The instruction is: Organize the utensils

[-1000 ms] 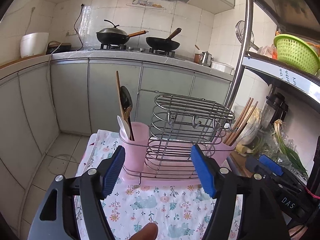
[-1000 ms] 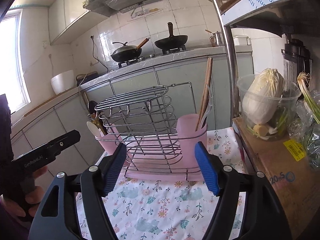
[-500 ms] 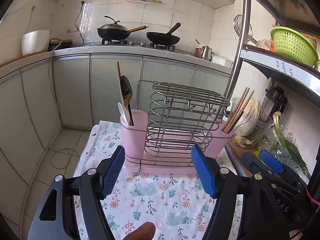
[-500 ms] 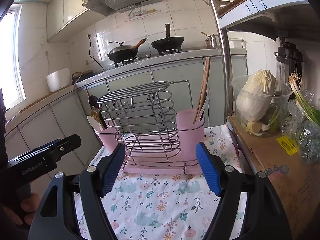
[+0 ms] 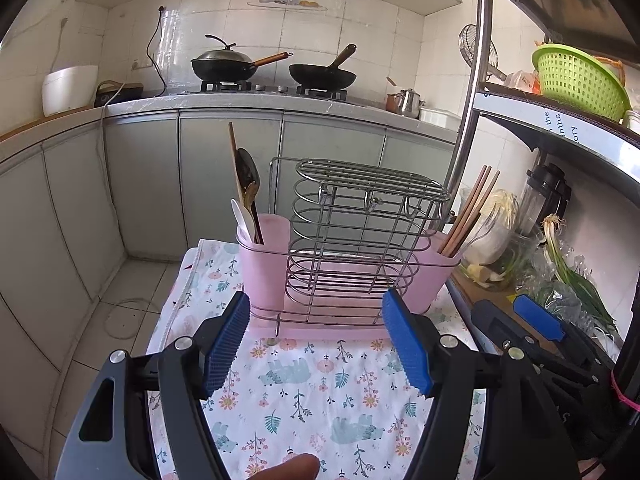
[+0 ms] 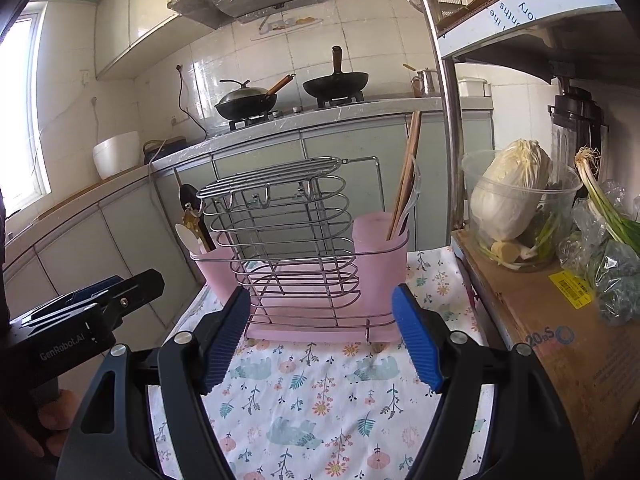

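Note:
A wire utensil rack (image 5: pixel 360 240) with a pink base stands on the floral cloth (image 5: pixel 312 392); it also shows in the right wrist view (image 6: pixel 288 240). Its left pink cup (image 5: pixel 266 256) holds spoons and a wooden spatula (image 5: pixel 246 188). Its right pink cup (image 5: pixel 440 272) holds chopsticks (image 5: pixel 472 208) and a clear fork. My left gripper (image 5: pixel 316 344) is open and empty, a little short of the rack. My right gripper (image 6: pixel 320 336) is open and empty, also in front of the rack.
A cardboard box (image 6: pixel 560 340) with a tub of cabbage (image 6: pixel 516 204) stands right of the cloth. A metal shelf post (image 5: pixel 468 100) rises behind the rack. Kitchen counter with woks (image 5: pixel 224 66) lies beyond. The floor drops off left of the table.
Both grippers have pulled back from the rack, which looks smaller and farther. More cloth shows in front. Both stayed open and empty.

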